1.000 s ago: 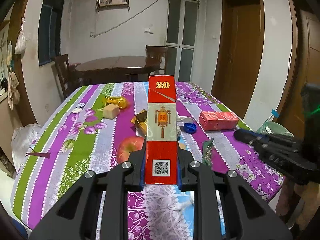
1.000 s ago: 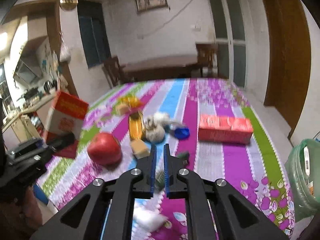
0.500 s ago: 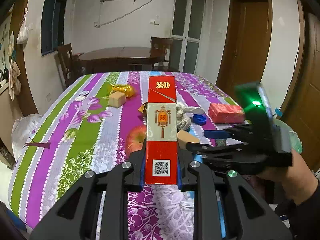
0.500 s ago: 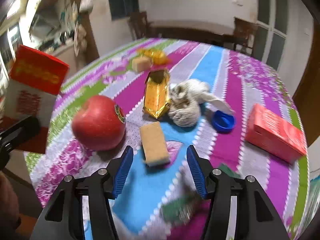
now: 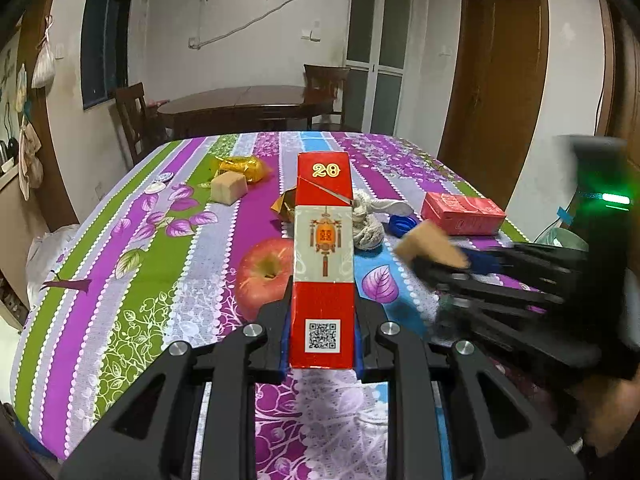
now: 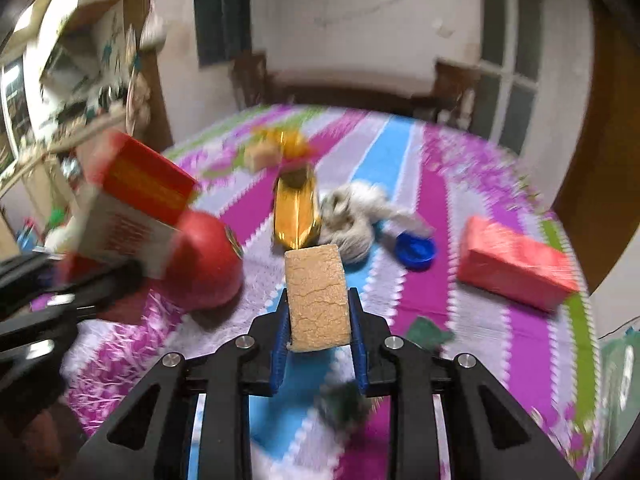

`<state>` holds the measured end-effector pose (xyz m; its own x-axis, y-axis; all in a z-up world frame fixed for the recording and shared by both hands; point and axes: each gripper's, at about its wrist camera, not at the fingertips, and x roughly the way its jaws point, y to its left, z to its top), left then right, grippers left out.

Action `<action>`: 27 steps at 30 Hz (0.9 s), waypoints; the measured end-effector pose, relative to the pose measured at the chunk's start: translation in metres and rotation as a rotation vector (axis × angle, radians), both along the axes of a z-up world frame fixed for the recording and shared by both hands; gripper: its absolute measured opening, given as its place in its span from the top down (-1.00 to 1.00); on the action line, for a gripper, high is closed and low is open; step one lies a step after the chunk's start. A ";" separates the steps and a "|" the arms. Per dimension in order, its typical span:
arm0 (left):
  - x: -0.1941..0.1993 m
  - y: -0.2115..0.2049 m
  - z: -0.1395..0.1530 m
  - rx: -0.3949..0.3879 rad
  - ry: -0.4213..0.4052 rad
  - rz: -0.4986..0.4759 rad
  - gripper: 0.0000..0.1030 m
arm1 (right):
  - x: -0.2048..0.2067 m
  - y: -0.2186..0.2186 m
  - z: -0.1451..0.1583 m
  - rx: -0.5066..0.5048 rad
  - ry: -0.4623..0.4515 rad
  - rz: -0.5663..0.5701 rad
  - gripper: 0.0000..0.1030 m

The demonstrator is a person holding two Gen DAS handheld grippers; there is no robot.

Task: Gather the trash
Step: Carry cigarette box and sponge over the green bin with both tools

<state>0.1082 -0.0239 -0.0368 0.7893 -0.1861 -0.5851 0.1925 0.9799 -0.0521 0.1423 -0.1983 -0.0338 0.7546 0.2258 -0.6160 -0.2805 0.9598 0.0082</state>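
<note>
Left tool (image 5: 322, 344) clamped on red carton (image 5: 323, 240), right tool (image 6: 318, 340) on tan block (image 6: 317, 296); both lifted off counter (image 5: 160, 280), presumably for binning.

My left jaws are filled by the red carton (image 5: 323, 256), which blocks the middle ahead. The apple (image 5: 266, 276) sits just left of it, the rag bundle (image 5: 367, 222) and blue cap (image 5: 402, 225) right. The worktop's (image 5: 120, 272) green and purple stripes on the left lie open.
</note>
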 end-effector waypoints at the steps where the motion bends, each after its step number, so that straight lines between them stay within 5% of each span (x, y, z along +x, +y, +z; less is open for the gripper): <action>1: -0.002 -0.003 0.002 0.004 -0.012 0.001 0.60 | -0.011 -0.004 0.007 0.015 -0.035 -0.018 0.47; 12: -0.017 -0.031 0.032 -0.013 -0.104 -0.019 0.60 | -0.091 -0.043 0.067 0.024 -0.297 -0.145 0.47; 27: -0.034 -0.067 0.060 -0.006 -0.185 -0.071 0.60 | -0.111 -0.082 0.095 0.033 -0.316 -0.205 0.47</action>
